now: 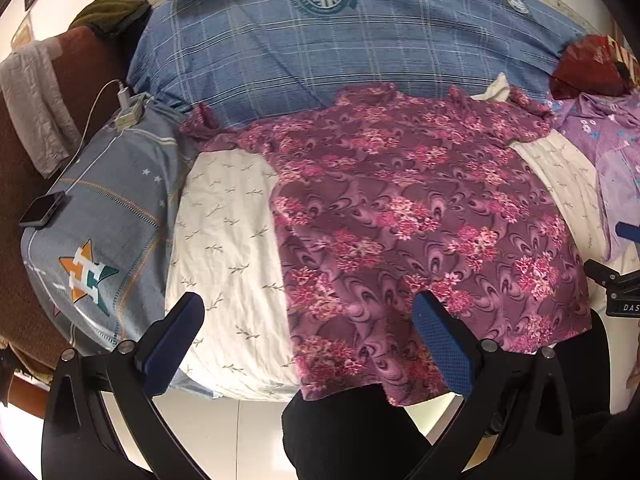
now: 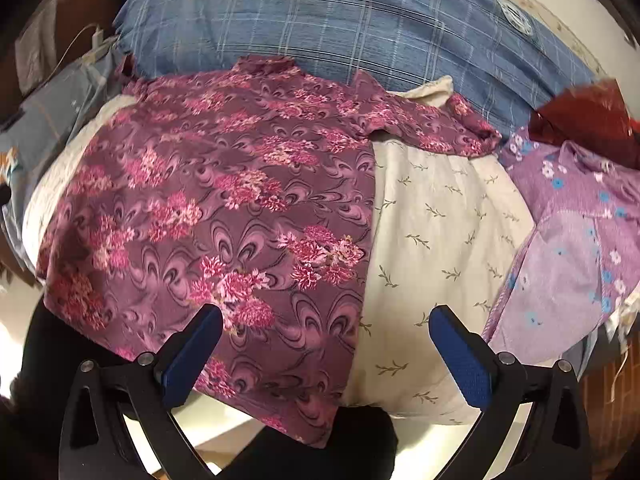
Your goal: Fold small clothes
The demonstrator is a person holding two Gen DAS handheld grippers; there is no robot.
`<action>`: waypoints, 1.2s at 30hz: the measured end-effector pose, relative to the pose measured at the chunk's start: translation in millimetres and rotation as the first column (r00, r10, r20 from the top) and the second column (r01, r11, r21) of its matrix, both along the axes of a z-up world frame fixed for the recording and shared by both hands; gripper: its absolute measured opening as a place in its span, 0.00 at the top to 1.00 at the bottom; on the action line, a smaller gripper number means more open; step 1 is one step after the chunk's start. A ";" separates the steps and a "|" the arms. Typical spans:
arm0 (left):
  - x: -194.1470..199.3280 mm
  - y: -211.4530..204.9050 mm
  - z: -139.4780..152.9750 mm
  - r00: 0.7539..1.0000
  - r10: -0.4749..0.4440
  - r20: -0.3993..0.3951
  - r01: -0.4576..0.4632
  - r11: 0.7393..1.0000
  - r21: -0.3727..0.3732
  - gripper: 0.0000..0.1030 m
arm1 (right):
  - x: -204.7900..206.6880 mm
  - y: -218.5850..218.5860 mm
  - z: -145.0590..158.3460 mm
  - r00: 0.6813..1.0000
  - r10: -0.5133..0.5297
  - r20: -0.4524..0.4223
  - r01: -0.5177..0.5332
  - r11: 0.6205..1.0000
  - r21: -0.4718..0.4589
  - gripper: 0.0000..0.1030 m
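Left wrist view: one maroon floral shirt lies flat on the bed, ahead of two released tools, left and right; one lilac garment lies right.

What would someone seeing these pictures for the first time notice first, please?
The maroon floral shirt dominates, spread flat on the cream leaf-print sheet with its hem hanging over the bed's near edge. Behind it lies a big blue plaid pillow, and a lilac flowered garment sits at its right. Both grippers, left and right, hover open near the hem.
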State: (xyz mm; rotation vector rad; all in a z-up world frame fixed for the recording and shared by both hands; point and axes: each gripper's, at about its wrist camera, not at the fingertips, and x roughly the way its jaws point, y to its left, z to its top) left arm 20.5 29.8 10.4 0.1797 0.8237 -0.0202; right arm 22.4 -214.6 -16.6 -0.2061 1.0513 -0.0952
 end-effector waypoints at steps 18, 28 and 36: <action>-0.6 -20.1 -4.5 0.998 -0.057 -0.007 0.057 0.998 -0.012 0.00 | -14.5 -15.8 6.5 1.000 -0.009 -0.007 0.009 0.998 -0.054 0.00; 13.7 11.6 -3.4 0.998 0.021 -0.054 -0.027 0.994 -0.109 0.00 | -6.4 -22.8 3.9 0.999 -0.034 0.004 0.034 0.999 -0.022 0.00; 32.4 89.4 -29.1 0.956 0.232 -0.180 -0.269 0.937 -0.222 0.00 | 12.6 -69.8 -7.6 0.979 -0.203 -0.034 0.206 0.965 0.163 0.00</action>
